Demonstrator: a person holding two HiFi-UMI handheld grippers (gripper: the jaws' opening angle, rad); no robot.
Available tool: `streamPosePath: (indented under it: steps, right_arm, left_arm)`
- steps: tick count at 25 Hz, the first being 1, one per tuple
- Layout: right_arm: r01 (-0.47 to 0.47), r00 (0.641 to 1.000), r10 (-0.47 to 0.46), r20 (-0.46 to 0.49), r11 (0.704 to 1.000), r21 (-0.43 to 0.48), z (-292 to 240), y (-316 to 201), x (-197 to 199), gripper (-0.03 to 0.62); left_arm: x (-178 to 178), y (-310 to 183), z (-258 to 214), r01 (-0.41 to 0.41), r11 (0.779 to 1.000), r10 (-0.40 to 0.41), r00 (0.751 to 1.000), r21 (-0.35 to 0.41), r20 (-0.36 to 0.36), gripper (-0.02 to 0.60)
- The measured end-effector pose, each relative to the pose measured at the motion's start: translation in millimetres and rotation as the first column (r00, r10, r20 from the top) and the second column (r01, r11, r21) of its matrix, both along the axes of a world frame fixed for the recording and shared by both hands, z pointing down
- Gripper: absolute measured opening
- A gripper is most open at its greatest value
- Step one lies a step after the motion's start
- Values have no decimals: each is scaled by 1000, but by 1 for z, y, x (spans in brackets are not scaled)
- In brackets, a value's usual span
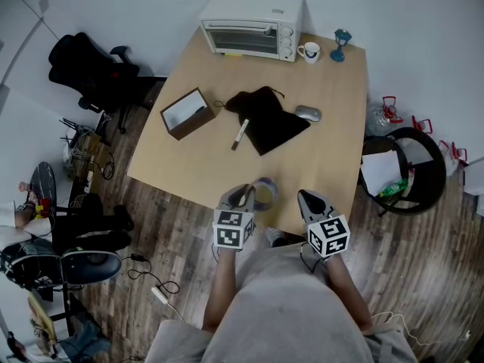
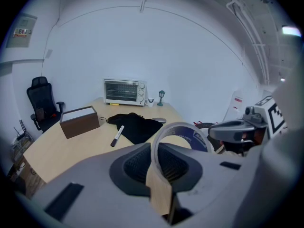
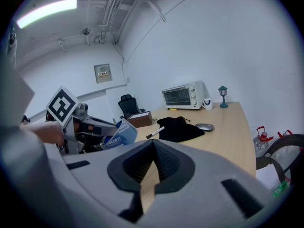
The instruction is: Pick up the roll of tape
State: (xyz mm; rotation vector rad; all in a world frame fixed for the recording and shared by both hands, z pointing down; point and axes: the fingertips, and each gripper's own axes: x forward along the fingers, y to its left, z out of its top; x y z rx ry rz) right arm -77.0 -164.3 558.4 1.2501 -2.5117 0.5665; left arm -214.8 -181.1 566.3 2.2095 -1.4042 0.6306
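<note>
The roll of tape (image 1: 265, 193), clear with a blue-printed core, is lifted just above the near edge of the wooden table (image 1: 325, 157). My left gripper (image 1: 242, 199) is shut on it. In the left gripper view the roll of tape (image 2: 195, 137) stands upright, its rim pinched between the jaws of the left gripper (image 2: 159, 164). My right gripper (image 1: 310, 201) hangs beside it to the right, shut on nothing. The right gripper view shows the right gripper (image 3: 152, 158) with its pads pressed together, and the roll of tape (image 3: 118, 135) off to the left.
On the table lie a black cloth (image 1: 268, 116), a marker (image 1: 240, 134), a grey mouse (image 1: 308, 113) and an open brown box (image 1: 187, 113). A toaster oven (image 1: 253, 27), a mug (image 1: 308, 51) and a blue figurine (image 1: 340, 45) stand at the far edge. Chairs (image 1: 94, 70) flank the table.
</note>
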Motion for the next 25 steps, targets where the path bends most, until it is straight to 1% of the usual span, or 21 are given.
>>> streamPosePath:
  steps: [4, 11, 17, 21, 25]
  right_arm:
    - [-9, 1000, 9, -1, 1000, 13, -3, -1, 2, 3]
    - [-7, 1000, 7, 1, 1000, 9, -2, -1, 5, 3]
    - [5, 1000, -5, -2, 1000, 3, 1, -1, 3, 3]
    - [15, 1000, -15, -4, 1000, -2, 3, 0, 2, 3]
    - [21, 1000, -21, -4, 1000, -8, 4, 0, -1, 3]
  left_arm:
    - [1, 0, 0, -3, 1000, 3, 1000, -1, 2, 42]
    - [5, -1, 0, -6, 1000, 6, 1000, 0, 4, 42]
    - [3, 0, 3, 3, 1000, -3, 1000, -8, 3, 42]
    - [-2, -1, 9, 14, 1000, -14, 1000, 7, 20, 43]
    - [-4, -2, 9, 18, 1000, -18, 1000, 9, 20, 41]
